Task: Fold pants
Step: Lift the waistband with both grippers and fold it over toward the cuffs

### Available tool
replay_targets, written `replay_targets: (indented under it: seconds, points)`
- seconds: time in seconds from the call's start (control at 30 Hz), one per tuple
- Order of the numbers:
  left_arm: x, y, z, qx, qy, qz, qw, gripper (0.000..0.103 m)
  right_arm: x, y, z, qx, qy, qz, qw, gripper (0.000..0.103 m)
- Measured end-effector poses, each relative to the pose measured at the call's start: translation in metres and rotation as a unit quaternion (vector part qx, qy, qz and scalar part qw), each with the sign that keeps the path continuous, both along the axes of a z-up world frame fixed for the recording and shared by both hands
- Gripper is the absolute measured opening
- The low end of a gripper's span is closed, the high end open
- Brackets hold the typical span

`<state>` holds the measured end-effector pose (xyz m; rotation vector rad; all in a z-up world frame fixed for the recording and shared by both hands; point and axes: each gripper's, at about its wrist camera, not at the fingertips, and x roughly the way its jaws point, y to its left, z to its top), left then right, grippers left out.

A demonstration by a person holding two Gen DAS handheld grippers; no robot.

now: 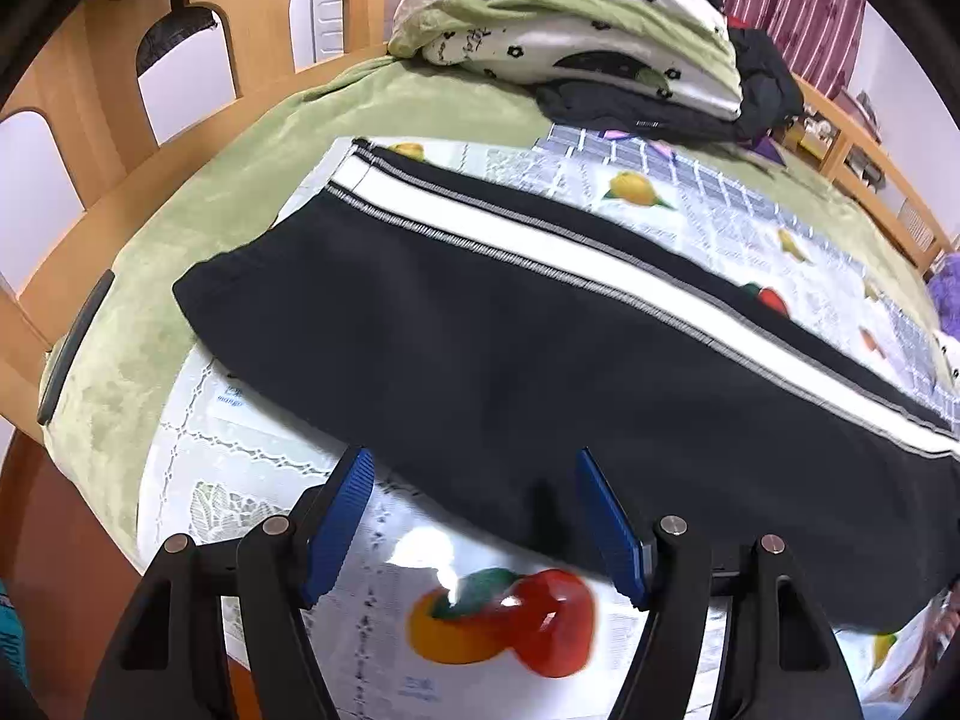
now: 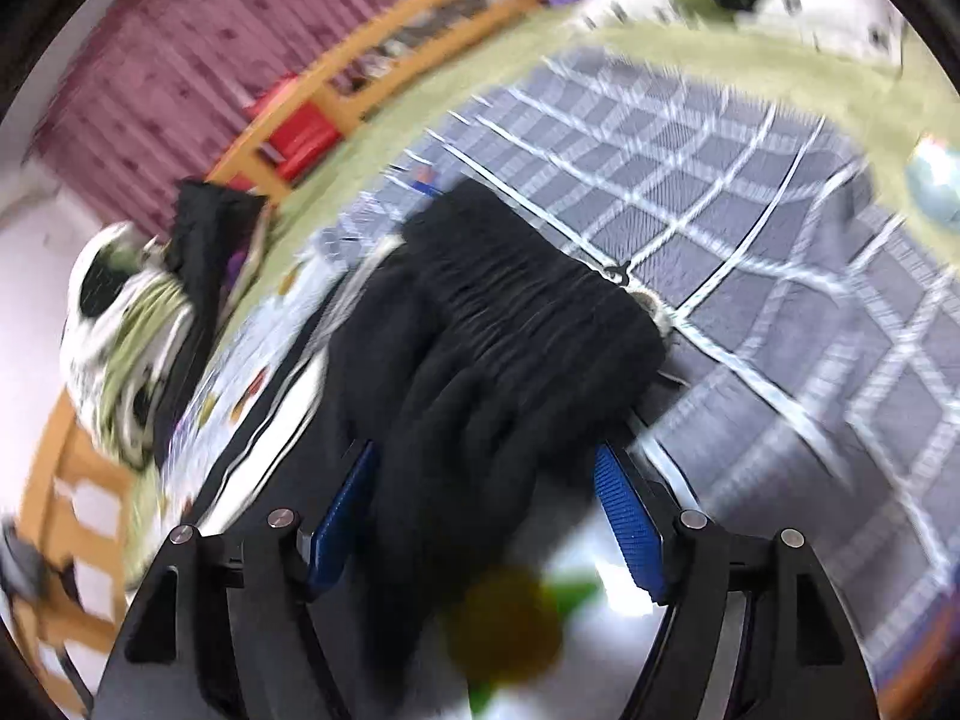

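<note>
Black pants [image 1: 510, 348] with a white side stripe lie flat across a fruit-print cloth [image 1: 420, 600] on the bed. My left gripper [image 1: 474, 468] is open, its blue pads at the near edge of the pants, holding nothing. In the blurred right wrist view the gathered waistband end of the pants [image 2: 510, 312] lies bunched on the cloth. My right gripper [image 2: 486, 462] is open, with pants fabric lying between its blue pads [image 2: 624, 516].
A folded floral quilt [image 1: 570, 18] and dark clothes [image 1: 762, 90] sit at the far end of the green bedspread [image 1: 240, 180]. A wooden bed rail [image 1: 90, 120] runs along the left. A grey checked sheet [image 2: 750, 210] lies beyond the pants.
</note>
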<state>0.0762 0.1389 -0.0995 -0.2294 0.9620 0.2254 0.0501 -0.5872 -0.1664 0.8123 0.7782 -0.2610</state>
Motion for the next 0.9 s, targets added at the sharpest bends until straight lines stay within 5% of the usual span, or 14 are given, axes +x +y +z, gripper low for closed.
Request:
replay_targets:
  seconds: [0.1,0.17,0.27,0.37,0.5,0.67,0.9]
  points:
    - [0.0,-0.003,0.009,0.017,-0.007,0.002,0.9998,0.068,0.027,-0.008,0.006,-0.019,0.0,-0.028,0.999,0.045]
    - [0.0,-0.006,0.015,0.029,-0.011,0.005,0.9995,0.068,0.032,-0.005,0.034,-0.066,-0.032,0.011,0.997,0.042]
    - [-0.009,-0.003,0.02,0.03,-0.019,0.007,0.9993,0.068,0.02,-0.016,0.069,-0.112,-0.064,0.015,0.991,0.042]
    - [-0.011,-0.001,0.022,0.017,-0.027,0.005,0.9995,0.068,0.025,-0.037,0.05,-0.12,0.008,-0.005,0.993,0.049]
    - [-0.008,0.0,0.028,0.009,-0.035,-0.005,0.9993,0.068,0.019,-0.039,0.029,-0.114,0.095,0.039,0.988,0.051]
    - [0.006,0.01,0.032,0.013,-0.042,-0.006,0.999,0.068,-0.024,-0.014,0.07,-0.196,0.08,0.02,0.977,0.055]
    - [0.023,-0.001,0.052,-0.015,-0.06,-0.012,0.998,0.068,-0.004,0.061,0.123,-0.235,0.024,0.042,0.971,0.055]
